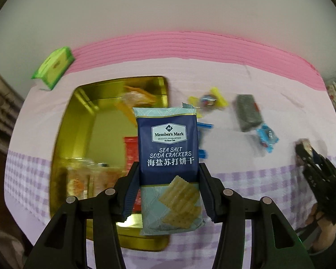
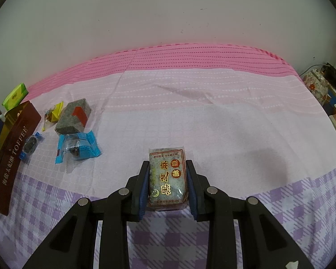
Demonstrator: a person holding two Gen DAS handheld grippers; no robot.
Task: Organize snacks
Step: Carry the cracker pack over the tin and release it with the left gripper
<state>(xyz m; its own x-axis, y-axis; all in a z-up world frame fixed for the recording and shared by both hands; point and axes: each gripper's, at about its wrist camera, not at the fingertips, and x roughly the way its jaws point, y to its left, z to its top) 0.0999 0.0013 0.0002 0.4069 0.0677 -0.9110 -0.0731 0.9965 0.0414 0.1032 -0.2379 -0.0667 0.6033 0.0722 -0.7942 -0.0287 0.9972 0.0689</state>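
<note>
My left gripper (image 1: 168, 168) is shut on a blue soda cracker packet (image 1: 169, 148) and holds it upright above the right side of the open gold tin (image 1: 82, 125), which holds several snacks. My right gripper (image 2: 167, 165) is shut on a grey sesame cake packet (image 2: 167, 177) with red lettering, low over the tablecloth. In the left wrist view the right gripper (image 1: 302, 150) shows at the far right with the packet in it. Loose on the cloth lie a grey sesame block (image 2: 74, 116), a blue candy (image 2: 77, 146), a yellow candy (image 2: 53, 113) and a small dark candy (image 2: 30, 145).
A green box (image 1: 54, 67) stands at the table's back left. The tin's brown toffee side (image 2: 11, 152) shows at the left of the right wrist view. Cluttered items (image 2: 320, 87) stand beyond the table's right edge. A wall runs behind the table.
</note>
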